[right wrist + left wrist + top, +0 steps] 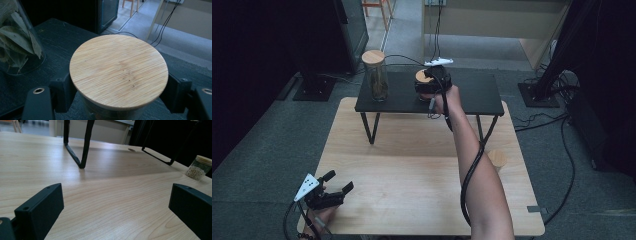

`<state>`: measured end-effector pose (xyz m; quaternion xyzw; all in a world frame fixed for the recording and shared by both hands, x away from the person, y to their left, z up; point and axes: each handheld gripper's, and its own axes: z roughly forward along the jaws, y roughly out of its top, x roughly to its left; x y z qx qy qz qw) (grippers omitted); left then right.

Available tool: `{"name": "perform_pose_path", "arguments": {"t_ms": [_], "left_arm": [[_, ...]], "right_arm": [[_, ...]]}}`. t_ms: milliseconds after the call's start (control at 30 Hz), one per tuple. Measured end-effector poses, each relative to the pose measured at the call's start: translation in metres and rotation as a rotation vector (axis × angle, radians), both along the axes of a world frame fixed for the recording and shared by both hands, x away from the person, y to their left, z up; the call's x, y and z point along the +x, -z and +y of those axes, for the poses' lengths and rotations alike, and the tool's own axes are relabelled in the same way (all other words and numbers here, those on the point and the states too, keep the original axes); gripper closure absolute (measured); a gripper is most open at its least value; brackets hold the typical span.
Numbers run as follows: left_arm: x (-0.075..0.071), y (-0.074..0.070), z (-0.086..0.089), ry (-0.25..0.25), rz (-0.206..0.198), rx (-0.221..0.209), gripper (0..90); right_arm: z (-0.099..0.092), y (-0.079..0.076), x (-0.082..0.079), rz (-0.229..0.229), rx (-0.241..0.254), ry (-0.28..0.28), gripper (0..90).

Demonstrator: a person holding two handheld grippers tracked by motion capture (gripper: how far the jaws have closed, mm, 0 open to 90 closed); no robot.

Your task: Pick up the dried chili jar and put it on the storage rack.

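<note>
Evidently the right gripper (428, 86) is clamped on a bamboo-lidded jar (118, 71) just under its lid, holding it over the black shelf (477, 97), beside the tall jar of leaves (376, 77). The left gripper (334, 187) rests wide open on the wooden table (412, 165), clear of the work.

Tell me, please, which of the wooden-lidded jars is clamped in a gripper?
The short jar on the black shelf, gripped below its lid by the right gripper. The tall jar of leaves beside it and the jar on the table stand free.
</note>
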<state>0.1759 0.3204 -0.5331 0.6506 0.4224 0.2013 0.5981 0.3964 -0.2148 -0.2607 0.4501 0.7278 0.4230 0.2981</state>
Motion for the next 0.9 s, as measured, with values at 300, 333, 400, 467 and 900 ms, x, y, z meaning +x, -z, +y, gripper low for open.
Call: {"name": "perform_pose_path", "arguments": {"t_ms": [300,333,400,467,900], "left_arm": [[0.000,0.000,0.000,0.000,0.001,0.002,0.0],[0.000,0.000,0.000,0.001,0.000,0.002,0.0],[0.000,0.000,0.000,0.004,0.000,0.004,0.0],[0.000,-0.001,0.000,0.004,-0.001,0.007,0.0],[0.000,-0.001,-0.001,-0.002,0.004,0.002,0.0]], "right_arm": [[-0.002,0.005,-0.002,-0.011,0.019,0.004,25.7],[-0.003,0.005,-0.002,-0.009,0.020,0.003,25.7],[-0.005,0.005,-0.002,-0.009,0.017,-0.008,25.7],[-0.007,0.005,-0.001,-0.007,0.019,-0.017,25.6],[-0.014,0.001,-0.003,-0.007,0.060,-0.041,5.8]]}}
